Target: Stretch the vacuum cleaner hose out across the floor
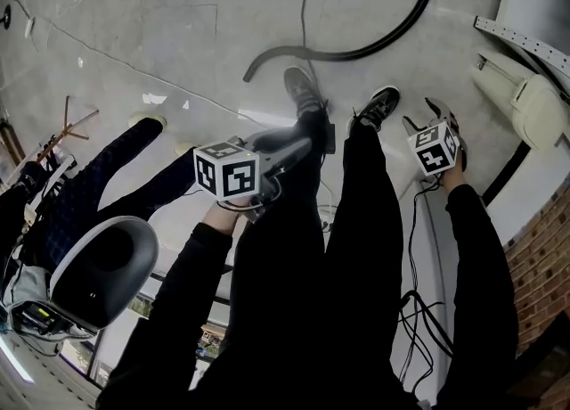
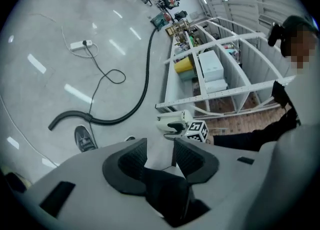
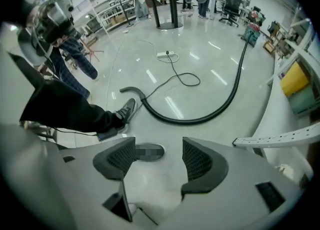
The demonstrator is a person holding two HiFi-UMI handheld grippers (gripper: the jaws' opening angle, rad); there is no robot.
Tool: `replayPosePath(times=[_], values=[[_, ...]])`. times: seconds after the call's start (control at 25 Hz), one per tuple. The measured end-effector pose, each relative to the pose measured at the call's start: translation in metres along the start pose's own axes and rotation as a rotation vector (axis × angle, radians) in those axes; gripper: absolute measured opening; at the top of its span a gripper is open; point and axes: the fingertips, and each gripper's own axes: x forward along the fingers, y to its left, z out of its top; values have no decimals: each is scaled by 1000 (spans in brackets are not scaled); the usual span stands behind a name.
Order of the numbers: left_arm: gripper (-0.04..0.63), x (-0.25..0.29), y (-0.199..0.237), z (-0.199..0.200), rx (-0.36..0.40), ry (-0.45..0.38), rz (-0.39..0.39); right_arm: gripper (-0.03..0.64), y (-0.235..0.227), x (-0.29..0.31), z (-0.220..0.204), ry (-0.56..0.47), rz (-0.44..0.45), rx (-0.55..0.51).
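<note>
The black vacuum hose [image 1: 403,30] lies in a long curve on the glossy floor, ending in a bent grey nozzle [image 1: 267,56] near my left shoe [image 1: 304,90]. The hose [image 2: 144,86] also shows in the left gripper view, and in the right gripper view the hose [image 3: 220,109] runs off toward the far right. Both grippers hang at waist height above the floor, well away from the hose. My left gripper [image 2: 160,149] stands open with only floor showing between its pads. My right gripper [image 3: 159,154] is open wider and holds nothing.
A white power strip [image 3: 165,54] with its thin cable lies beyond the nozzle. White shelving [image 2: 215,74] stands along the right side. Another person in dark blue trousers [image 1: 107,172] is at my left, beside a round grey device [image 1: 102,270]. Loose cables trail by my feet.
</note>
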Motion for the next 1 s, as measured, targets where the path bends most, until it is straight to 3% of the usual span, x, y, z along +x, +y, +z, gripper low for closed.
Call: replayPosePath(times=[0.12, 0.28, 0.48, 0.6, 0.72, 1.0], values=[[184, -9, -2, 2, 174, 28, 122, 302, 22, -15, 13, -31, 77, 44], [184, -20, -21, 19, 387, 16, 229, 262, 36, -49, 36, -91, 102, 69], [184, -42, -70, 45, 546, -64, 306, 179, 53, -116, 60, -183, 116, 151], [184, -47, -104, 43, 630, -41, 319, 125, 55, -160, 68, -245, 83, 205], [183, -56, -136, 47, 660, -31, 314, 66, 53, -203, 81, -305, 49, 276], [131, -106, -226, 76, 832, -143, 311, 32, 55, -300, 122, -459, 6, 354]])
